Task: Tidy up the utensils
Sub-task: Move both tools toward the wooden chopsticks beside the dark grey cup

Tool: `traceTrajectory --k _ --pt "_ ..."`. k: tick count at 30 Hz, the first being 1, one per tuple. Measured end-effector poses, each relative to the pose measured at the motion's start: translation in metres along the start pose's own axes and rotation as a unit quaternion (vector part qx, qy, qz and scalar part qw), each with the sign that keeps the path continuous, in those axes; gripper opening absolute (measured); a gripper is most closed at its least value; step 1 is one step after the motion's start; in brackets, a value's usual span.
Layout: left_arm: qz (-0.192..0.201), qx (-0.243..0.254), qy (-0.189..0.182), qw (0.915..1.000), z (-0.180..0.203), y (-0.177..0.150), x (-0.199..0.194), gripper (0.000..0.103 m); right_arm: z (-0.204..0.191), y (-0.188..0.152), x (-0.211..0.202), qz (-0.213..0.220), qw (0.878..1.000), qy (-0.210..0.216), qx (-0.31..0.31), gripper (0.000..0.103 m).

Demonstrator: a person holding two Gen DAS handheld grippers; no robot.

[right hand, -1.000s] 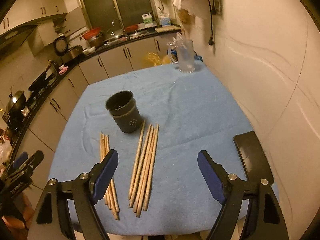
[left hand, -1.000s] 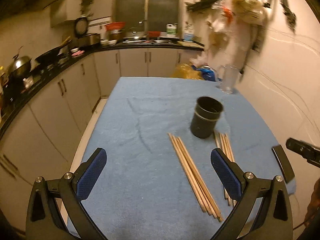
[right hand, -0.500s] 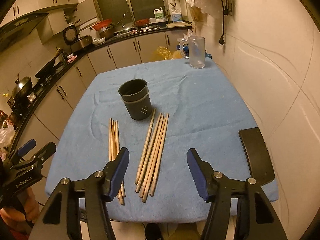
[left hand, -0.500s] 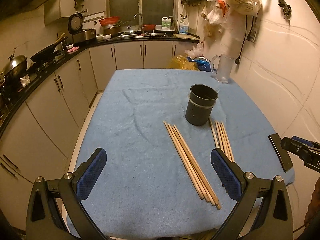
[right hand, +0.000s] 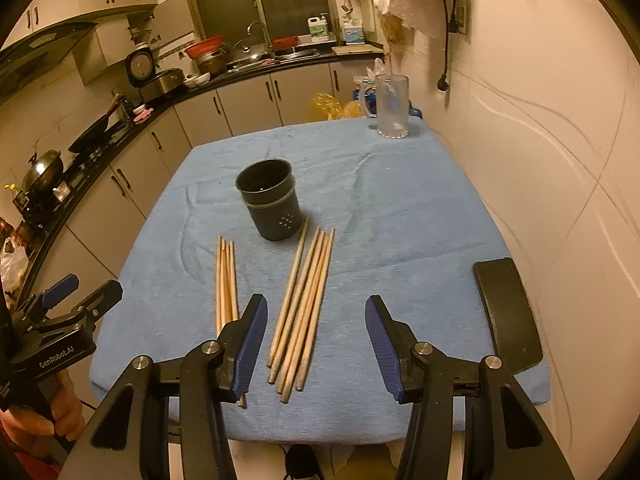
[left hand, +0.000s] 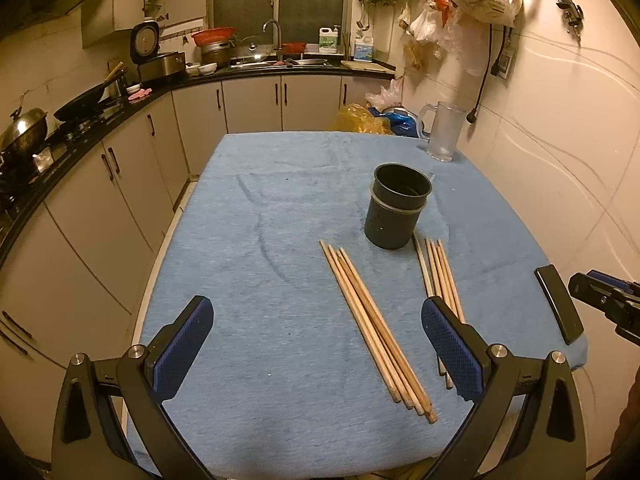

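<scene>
A dark round utensil holder (left hand: 396, 211) stands upright and empty on the blue-covered table (left hand: 248, 280); it also shows in the right wrist view (right hand: 271, 199). Two bundles of wooden chopsticks lie flat in front of it: a left bundle (left hand: 374, 324) (right hand: 226, 284) and a right bundle (left hand: 440, 276) (right hand: 305, 300). My left gripper (left hand: 316, 342) is open and empty, hovering over the near edge by the left bundle. My right gripper (right hand: 316, 340) is open and empty, above the near ends of the right bundle.
A black phone (right hand: 506, 314) lies at the table's right front corner. A clear glass mug (right hand: 391, 106) stands at the far right corner. A tiled wall runs along the right. Kitchen counters with a wok (left hand: 84, 100) line the left and back.
Both grippers have pulled back and risen slightly, so the table looks farther away. The right gripper's jaws have narrowed but stay open. The chopsticks and holder have not moved.
</scene>
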State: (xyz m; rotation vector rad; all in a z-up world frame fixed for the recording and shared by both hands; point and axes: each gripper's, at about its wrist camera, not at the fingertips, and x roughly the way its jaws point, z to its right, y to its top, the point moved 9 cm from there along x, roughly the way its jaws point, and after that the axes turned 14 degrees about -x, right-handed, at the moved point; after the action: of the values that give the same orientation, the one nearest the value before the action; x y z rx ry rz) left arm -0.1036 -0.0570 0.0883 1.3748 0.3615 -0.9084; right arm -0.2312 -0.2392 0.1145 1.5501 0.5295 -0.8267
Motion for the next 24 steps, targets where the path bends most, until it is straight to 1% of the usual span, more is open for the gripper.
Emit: traceTrajectory --k 8,14,19,22,24 --pt "-0.011 0.011 -0.008 0.9998 0.007 -0.002 0.01 0.103 0.011 -0.006 0.003 -0.015 1.0 -0.011 0.015 0.055" --pt "-0.017 0.013 -0.006 0.9998 0.005 -0.004 0.014 0.103 0.018 -0.012 0.007 -0.026 0.999 -0.015 0.03 0.055" --pt "-0.022 -0.001 0.005 0.9998 -0.006 -0.006 0.016 0.103 0.013 -0.012 0.013 -0.032 0.999 0.0 0.029 0.055" --pt "-0.026 -0.008 0.012 0.9996 -0.012 -0.009 0.018 0.103 0.007 -0.011 0.017 -0.033 0.999 0.013 0.023 0.05" --pt "-0.031 -0.01 0.015 0.9994 -0.015 -0.01 0.019 0.103 0.003 -0.011 0.022 -0.037 0.999 0.021 0.021 0.05"
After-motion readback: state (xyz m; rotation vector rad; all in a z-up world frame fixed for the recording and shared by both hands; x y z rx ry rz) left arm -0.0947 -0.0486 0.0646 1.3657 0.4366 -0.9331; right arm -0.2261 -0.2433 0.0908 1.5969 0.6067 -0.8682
